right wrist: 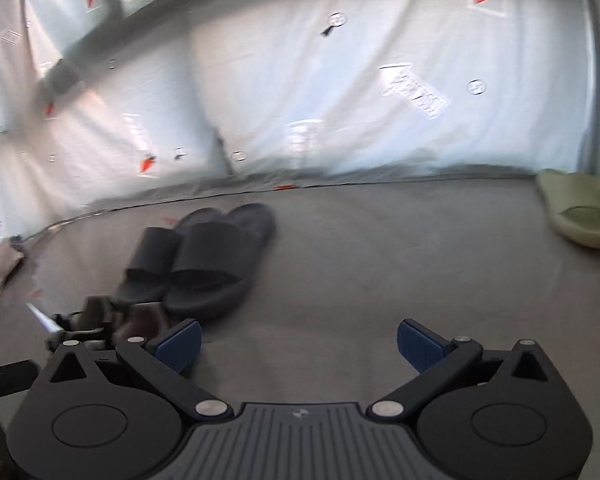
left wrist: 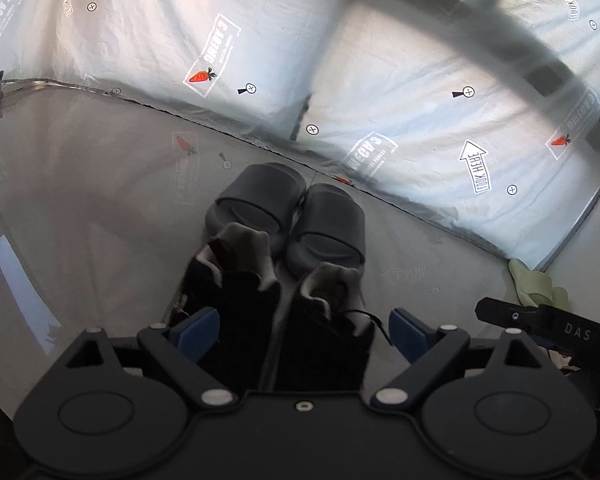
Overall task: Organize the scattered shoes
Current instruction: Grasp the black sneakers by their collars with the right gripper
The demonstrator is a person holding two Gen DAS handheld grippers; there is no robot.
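Note:
Two dark grey slides lie side by side on the grey floor, toes toward the sheet wall. Just behind them stand two black sneakers with pale linings, also side by side. My left gripper is open and wide, with the sneakers' heels between its blue pads. In the right wrist view the slides lie ahead to the left and the blurred sneakers sit at the lower left. My right gripper is open over bare floor. A pale green slide lies far right.
A translucent plastic sheet printed with carrots and arrows walls off the far side. The green slide shows beside a black part of the right gripper. A crumpled beige item lies at the left by the sheet.

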